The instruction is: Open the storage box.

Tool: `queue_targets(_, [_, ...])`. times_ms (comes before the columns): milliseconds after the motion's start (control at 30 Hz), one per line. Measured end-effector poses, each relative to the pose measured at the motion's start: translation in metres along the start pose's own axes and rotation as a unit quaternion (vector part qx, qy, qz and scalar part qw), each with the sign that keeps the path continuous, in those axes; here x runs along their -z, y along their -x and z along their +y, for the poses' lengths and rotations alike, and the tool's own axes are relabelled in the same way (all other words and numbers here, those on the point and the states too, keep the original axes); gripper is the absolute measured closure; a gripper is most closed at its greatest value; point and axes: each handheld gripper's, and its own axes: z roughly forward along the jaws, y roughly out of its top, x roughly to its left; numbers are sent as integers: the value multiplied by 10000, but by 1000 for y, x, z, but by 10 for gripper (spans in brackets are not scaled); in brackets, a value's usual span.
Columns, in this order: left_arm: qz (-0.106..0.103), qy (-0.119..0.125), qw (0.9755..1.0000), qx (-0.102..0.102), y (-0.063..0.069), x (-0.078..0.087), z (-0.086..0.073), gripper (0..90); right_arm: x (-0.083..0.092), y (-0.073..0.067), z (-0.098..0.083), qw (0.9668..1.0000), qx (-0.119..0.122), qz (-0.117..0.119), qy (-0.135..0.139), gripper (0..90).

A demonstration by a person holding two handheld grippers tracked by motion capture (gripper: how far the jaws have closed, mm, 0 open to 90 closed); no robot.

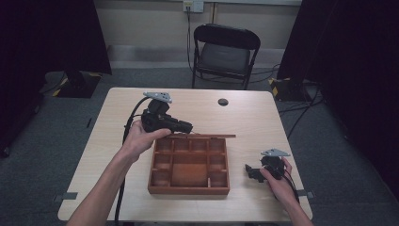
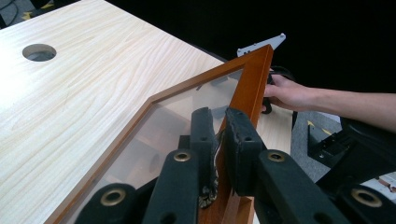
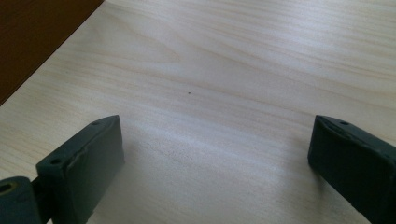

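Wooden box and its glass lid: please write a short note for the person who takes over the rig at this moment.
Left gripper: shut on the lid, gripping its wooden frame; the lid stands raised along the far edge of the box.
Right gripper: open, holding nothing, low over the table to the right of the box.
Done: the box is open and its compartments are exposed.
Left: probably finish swinging the lid or set it down; whether it is hinged cannot be told.

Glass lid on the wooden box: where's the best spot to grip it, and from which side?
Grip the lid by its wooden frame, not the glass pane. The left gripper already pinches the frame's edge from the box's far side, jaws shut across the thin rail. The lid stands raised over the compartment box, so that free edge is probably the easiest to reach.
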Motion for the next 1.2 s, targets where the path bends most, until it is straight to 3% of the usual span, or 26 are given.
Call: queue_targets(1200, [15,18,10000,-25,0,0,0,824,0,0,0,10000,6,-3,9,26])
